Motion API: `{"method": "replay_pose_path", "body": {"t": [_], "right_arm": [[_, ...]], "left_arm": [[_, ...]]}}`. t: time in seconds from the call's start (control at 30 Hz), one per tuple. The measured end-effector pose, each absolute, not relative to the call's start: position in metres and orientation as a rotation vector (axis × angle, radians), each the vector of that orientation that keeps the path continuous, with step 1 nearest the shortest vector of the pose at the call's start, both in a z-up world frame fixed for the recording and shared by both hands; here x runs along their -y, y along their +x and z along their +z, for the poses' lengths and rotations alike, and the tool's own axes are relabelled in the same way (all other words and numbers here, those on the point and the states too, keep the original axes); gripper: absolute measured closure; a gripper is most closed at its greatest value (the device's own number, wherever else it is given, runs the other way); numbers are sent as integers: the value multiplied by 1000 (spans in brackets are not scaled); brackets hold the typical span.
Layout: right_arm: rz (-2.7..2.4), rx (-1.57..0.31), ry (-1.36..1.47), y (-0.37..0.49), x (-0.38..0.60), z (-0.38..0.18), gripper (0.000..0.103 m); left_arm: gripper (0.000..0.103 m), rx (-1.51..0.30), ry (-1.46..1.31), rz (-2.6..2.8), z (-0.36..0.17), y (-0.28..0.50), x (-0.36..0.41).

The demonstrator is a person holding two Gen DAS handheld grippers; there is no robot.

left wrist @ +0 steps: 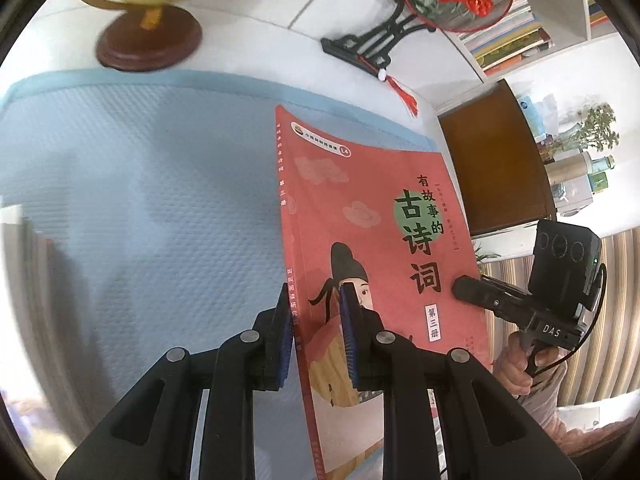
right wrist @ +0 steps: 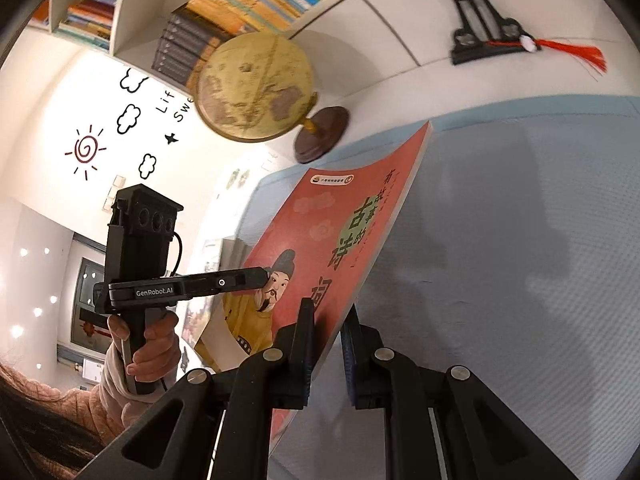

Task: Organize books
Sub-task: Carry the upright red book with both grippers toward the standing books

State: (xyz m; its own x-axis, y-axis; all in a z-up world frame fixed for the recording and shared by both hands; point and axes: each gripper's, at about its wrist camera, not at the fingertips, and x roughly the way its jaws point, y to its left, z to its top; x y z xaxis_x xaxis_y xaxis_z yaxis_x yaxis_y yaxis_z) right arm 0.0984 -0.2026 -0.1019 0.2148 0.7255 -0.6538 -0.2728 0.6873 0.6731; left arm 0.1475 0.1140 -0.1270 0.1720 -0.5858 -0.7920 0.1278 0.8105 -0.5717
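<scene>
Red book, lifted, tilted over blue mat

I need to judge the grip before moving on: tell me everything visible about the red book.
The red book is a thin softcover with black Chinese title characters, a green circle and a robed figure in a black hat. It is closed, lifted off the blue mat, and clamped by the left tongs and the right tongs.

Right tool clamping red book, left tool gripping too, globe behind
</scene>
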Motion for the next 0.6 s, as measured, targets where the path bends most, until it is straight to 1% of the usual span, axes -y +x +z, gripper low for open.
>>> {"method": "replay_pose_path", "body": {"t": [0.3, 0.6], "right_arm": [[747, -1137, 439, 86, 144, -70, 90], [798, -1149, 407, 79, 67, -59, 90]], "left_arm": [[84, -1263, -419, -501, -98, 131, -169], [83, -1226, -446, -445, -85, 110, -249]]}}
